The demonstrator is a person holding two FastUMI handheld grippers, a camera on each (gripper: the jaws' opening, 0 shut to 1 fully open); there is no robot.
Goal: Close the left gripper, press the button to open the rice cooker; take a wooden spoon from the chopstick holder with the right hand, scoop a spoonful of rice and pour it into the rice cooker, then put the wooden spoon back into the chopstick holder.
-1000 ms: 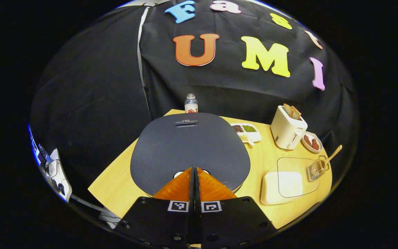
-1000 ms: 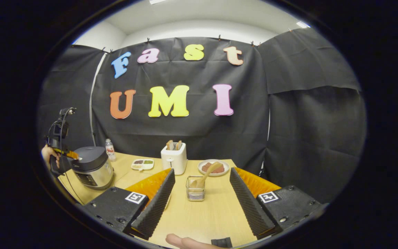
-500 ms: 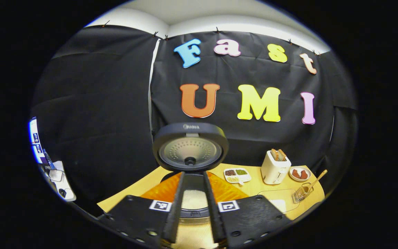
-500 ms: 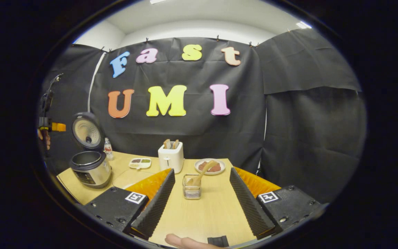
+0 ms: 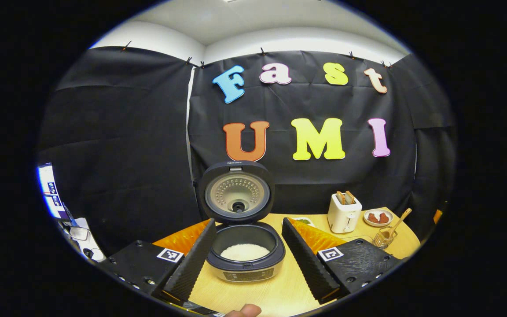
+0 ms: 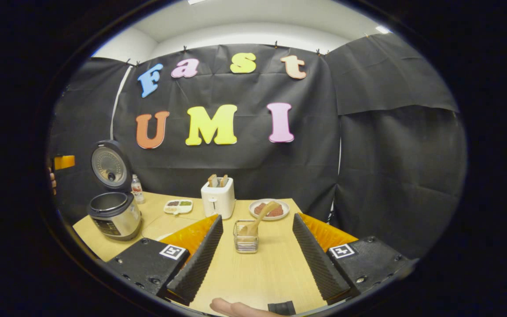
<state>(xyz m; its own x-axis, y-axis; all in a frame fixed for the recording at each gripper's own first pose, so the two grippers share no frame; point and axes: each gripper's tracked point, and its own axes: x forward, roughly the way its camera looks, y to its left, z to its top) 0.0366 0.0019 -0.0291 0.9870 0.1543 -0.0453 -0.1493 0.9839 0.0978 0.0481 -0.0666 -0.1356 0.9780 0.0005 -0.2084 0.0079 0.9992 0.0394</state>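
Rice cooker (image 5: 244,251): on the table (image 5: 280,290), lid (image 5: 236,191) upright, white rice in the pot | your left gripper (image 5: 247,253): fingers spread wide, empty, cooker between them | wooden spoon (image 6: 258,220): leaning in the chopstick holder (image 6: 246,242) | your right gripper (image 6: 253,251): fingers parted, empty, short of the holder | toaster (image 6: 218,200) and plate (image 6: 269,209) behind.
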